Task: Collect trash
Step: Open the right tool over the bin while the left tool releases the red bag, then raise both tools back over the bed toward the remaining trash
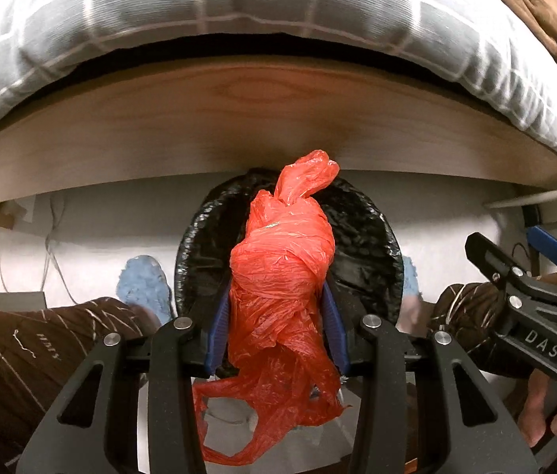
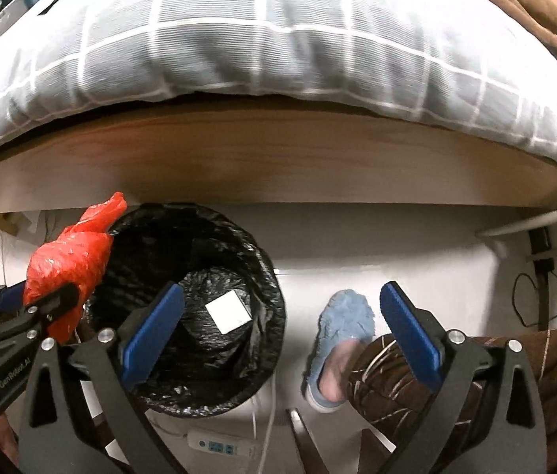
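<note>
Left gripper has its fingers squeezed on a crumpled red plastic bag right above the black-lined trash bin; right gripper hangs wide open, holding nothing.

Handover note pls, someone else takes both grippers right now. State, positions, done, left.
Left gripper: shut on the red plastic bag, held over the black-lined trash bin.
Right gripper: open, holding nothing, also above the bin and beside the left one.
Bin stands on the floor in front of the bed frame; a white square scrap already lies inside.
Done: bag picked up and brought to the bin.
Left: open the left fingers so the bag drops in.
</note>
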Available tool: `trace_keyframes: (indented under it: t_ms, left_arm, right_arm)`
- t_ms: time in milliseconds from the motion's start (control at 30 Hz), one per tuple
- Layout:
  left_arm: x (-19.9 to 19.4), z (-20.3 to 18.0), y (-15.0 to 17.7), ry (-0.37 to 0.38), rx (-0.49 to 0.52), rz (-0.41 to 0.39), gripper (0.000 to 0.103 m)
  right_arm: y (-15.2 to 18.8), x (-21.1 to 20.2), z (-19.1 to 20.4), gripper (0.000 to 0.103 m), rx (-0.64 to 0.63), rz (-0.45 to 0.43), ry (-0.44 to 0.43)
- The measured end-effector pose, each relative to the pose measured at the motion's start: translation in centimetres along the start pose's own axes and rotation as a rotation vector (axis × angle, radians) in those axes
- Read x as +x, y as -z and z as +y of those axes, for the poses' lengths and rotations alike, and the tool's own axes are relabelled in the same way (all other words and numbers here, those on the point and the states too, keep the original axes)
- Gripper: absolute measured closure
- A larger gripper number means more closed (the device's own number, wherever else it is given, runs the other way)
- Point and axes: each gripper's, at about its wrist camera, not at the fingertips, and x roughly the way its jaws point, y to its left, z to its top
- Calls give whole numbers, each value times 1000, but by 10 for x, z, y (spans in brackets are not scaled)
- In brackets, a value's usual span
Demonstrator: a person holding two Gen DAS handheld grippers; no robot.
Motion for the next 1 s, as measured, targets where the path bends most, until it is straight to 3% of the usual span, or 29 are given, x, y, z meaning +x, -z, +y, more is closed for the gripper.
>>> trace_keyframes:
  t_ms: [300,400,733,1000]
  left_arm:
    - [5,-13,2,-1,45,-7,62]
    - [4,-9,4,-13,49,-20,58]
    - [-14,-3,0,-83,50,-122,18]
    - [-42,-2,-6,-119,57,-228,7]
  right_arm:
    - [-4,-2,-5,8,20,-22,2]
    - [-4,-5,-3,8,18,-29,-6]
    - [-11,-22,1,8,11,-88,-6]
    - [-17,-49,2,8,-22,-186,14]
